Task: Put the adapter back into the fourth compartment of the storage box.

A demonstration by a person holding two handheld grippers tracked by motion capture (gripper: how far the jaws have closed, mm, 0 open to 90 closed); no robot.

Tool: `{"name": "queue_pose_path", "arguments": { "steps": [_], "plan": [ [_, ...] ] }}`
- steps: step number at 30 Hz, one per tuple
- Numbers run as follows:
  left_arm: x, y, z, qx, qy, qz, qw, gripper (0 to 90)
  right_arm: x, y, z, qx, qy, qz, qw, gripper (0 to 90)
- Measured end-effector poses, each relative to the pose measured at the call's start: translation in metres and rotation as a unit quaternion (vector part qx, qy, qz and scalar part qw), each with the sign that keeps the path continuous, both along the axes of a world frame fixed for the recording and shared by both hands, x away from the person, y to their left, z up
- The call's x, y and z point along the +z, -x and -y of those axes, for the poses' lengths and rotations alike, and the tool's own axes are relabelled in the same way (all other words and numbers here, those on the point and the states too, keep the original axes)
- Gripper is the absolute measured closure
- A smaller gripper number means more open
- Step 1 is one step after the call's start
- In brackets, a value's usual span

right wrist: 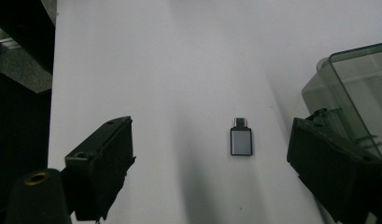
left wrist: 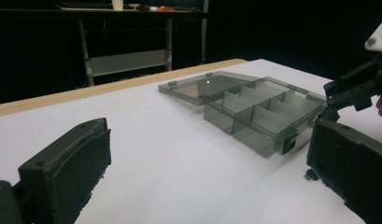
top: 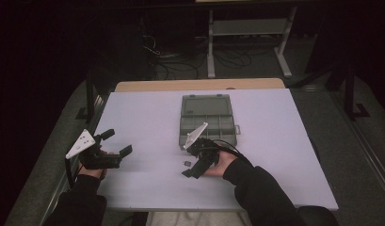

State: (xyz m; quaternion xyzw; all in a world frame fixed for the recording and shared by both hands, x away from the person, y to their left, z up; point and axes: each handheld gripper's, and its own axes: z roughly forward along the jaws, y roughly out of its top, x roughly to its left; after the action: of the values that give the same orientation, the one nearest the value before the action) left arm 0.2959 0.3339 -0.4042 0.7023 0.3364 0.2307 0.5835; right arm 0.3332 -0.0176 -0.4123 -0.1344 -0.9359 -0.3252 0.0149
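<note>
The right gripper (right wrist: pixel 212 154) hangs with jaws wide, straddling a small grey adapter (right wrist: pixel 241 140) flat on the white table (top: pixel 284 141), untouched. Just beside it, the smoky compartment box (top: pixel 209 127) lies open, its visible compartments empty. The left gripper (top: pixel 116 142) hovers well apart, jaws wide, empty.

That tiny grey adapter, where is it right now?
The adapter lies flat on the white table, between the right tool's open jaws, just in front of the clear compartment box.
</note>
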Motion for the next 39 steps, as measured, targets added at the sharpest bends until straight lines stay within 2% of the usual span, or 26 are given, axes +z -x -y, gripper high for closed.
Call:
{"name": "queue_pose_path", "arguments": {
  "steps": [4,5,15,18,20,21,27,28,34,38,39],
  "plan": [
    [0.0,0.0,0.0,-0.001,0.0,0.0,1.0,0.0,-0.002,-0.001,-0.003,0.005,0.006,-0.002,1.0,16.1],
    [0.0,0.0,0.0,-0.001,0.001,0.0,1.0,0.0,-0.005,-0.002,-0.006,0.01,0.015,-0.004,0.9998,19.1],
    [0.0,0.0,0.0,-0.001,0.001,-0.001,1.0,0.0,-0.014,-0.012,-0.007,0.015,0.027,-0.014,0.9994,27.2],
    [0.0,0.0,0.0,-0.001,0.001,-0.001,1.0,0.0,-0.017,-0.014,-0.007,0.016,0.032,-0.007,0.9993,34.0],
    [0.0,0.0,0.0,-0.002,0.002,-0.001,1.0,0.0,-0.017,-0.015,-0.007,0.017,0.032,-0.006,0.9993,35.4],
    [0.0,0.0,0.0,-0.002,0.002,-0.001,1.0,0.0,-0.018,-0.016,-0.007,0.015,0.033,-0.005,0.9993,39.8],
    [0.0,0.0,0.0,-0.002,0.001,-0.001,1.0,0.0,-0.02,-0.019,-0.007,0.004,0.034,0.008,0.9994,48.6],
    [0.0,0.0,0.0,-0.002,0.002,-0.001,1.0,0.0,-0.022,-0.02,-0.006,0.004,0.032,0.011,0.9994,52.5],
    [0.0,0.0,0.0,-0.002,0.002,-0.001,1.0,0.0,-0.023,-0.02,-0.007,0.01,0.031,0.014,0.9994,60.3],
    [0.0,0.0,0.0,-0.003,0.002,-0.001,1.0,0.0,-0.024,-0.02,-0.008,0.013,0.031,0.015,0.9993,61.8],
    [0.0,0.0,0.0,-0.003,0.003,-0.001,1.0,0.0,-0.024,-0.019,-0.008,0.017,0.034,0.019,0.9991,65.8]
  ]
}}
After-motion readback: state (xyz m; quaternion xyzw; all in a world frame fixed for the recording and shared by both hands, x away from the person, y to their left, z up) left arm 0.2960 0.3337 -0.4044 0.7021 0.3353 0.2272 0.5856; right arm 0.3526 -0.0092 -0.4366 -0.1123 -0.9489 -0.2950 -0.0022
